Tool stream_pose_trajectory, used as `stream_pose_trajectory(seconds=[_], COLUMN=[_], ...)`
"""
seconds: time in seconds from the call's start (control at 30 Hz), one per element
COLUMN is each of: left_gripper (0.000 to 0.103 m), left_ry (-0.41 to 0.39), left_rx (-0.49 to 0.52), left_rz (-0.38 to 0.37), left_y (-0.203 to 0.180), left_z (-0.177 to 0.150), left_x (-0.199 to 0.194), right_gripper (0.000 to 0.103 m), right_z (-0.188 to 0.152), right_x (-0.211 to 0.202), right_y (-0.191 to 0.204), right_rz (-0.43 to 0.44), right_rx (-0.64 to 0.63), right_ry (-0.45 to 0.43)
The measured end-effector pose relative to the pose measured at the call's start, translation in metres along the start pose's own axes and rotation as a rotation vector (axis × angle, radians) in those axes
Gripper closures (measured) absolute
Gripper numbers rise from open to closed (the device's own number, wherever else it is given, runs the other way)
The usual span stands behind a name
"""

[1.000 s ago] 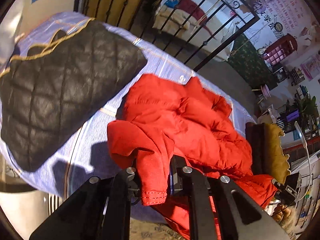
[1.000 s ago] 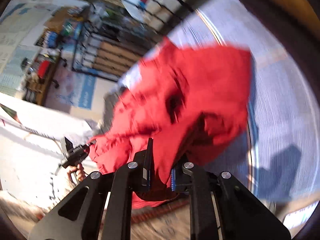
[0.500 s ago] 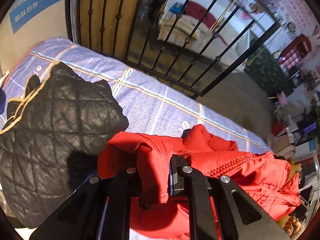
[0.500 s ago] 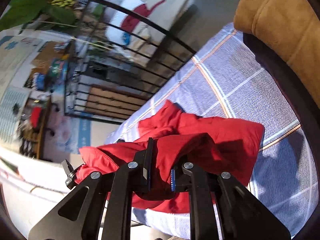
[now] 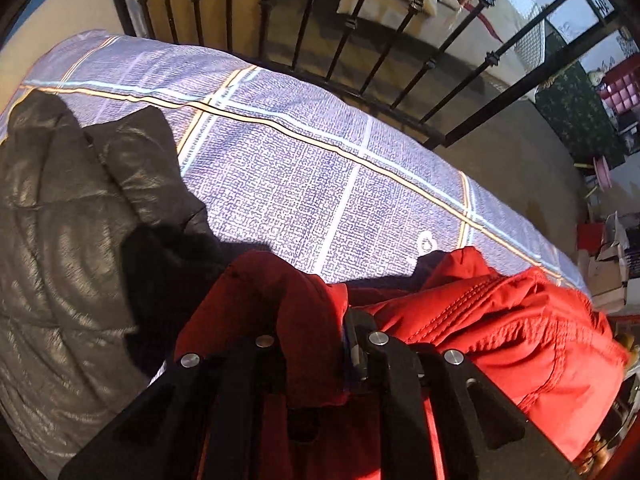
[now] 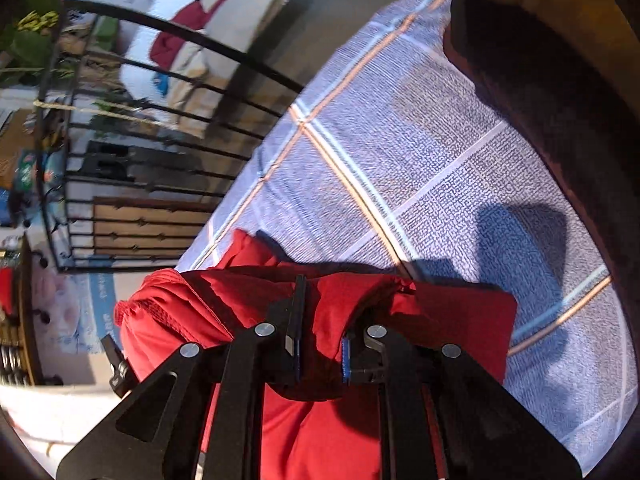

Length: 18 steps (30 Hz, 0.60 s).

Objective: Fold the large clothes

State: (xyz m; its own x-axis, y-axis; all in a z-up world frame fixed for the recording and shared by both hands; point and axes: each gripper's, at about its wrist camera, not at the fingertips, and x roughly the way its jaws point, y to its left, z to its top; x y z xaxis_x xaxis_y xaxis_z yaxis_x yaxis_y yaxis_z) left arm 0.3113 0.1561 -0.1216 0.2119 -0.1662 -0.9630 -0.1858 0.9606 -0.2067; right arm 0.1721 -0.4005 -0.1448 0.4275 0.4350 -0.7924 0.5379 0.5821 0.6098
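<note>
— Where's your red jacket (image 5: 500, 328) sitting right now?

— It's on the near part of the plaid bedsheet (image 5: 304, 184), bunched up just in front of both your tools. In your left view its puffy body spreads off to the right, stitched seams catching the sun, and a hump of it rises right at your fingers.

— And your left gripper (image 5: 316, 344)?

— You've got it clamped on a fold of the red fabric. The cloth stands up between the two black fingers and drapes down over them, so your jaws are closed onto the jacket.

— Your right gripper (image 6: 320, 340)?

— Same story. In your right view the red jacket (image 6: 452, 320) is pinched between the two blue-edged pads, a wad of it bulging in the gap and hanging below. Jaws closed on the cloth, with the rest lying flat to the right on the sheet (image 6: 440, 168).

— What's next to it on your left?

— A black quilted jacket (image 5: 68, 264) lies on the sheet to the left of the red one, close beside it; I can't tell whether they touch, since shadow covers the gap.

— Anything beyond?

— A black iron railing (image 5: 400, 36) runs along the far edge of the bed. On your right side a dark cushion with a mustard-yellow top (image 6: 560, 60) borders the sheet.
</note>
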Motion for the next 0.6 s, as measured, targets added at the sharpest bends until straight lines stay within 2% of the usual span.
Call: stream_pose_trajectory(seconds=[0.2,0.33,0.43,0.57,0.6], left_gripper=[0.087,0.087,0.085,0.073,0.063], left_ry=[0.014,0.019,0.001,-0.09,-0.127], left_rx=[0.034,0.03,0.008,-0.063,-0.074], left_rz=[0.017,-0.021,-0.061,-0.152,-0.172], left_y=[-0.004,0.001,0.005,0.022,0.025], left_z=[0.003,0.002,-0.001,-0.016,-0.02], left_x=[0.014,0.013,-0.01,-0.065,-0.081], right_gripper=[0.089,0.09,0.09,0.09,0.09], right_z=[0.005,0.003,0.001,0.002,0.002], right_x=[0.024,0.03,0.03,0.031,0.031], right_y=[-0.001,-0.007,-0.01,-0.013,-0.013], right_rz=[-0.068,-0.081,-0.092,-0.086,-0.089], right_rx=[0.029,0.048,0.055,0.061,0.055], right_ry=[0.002,0.001,0.009,0.03,0.034])
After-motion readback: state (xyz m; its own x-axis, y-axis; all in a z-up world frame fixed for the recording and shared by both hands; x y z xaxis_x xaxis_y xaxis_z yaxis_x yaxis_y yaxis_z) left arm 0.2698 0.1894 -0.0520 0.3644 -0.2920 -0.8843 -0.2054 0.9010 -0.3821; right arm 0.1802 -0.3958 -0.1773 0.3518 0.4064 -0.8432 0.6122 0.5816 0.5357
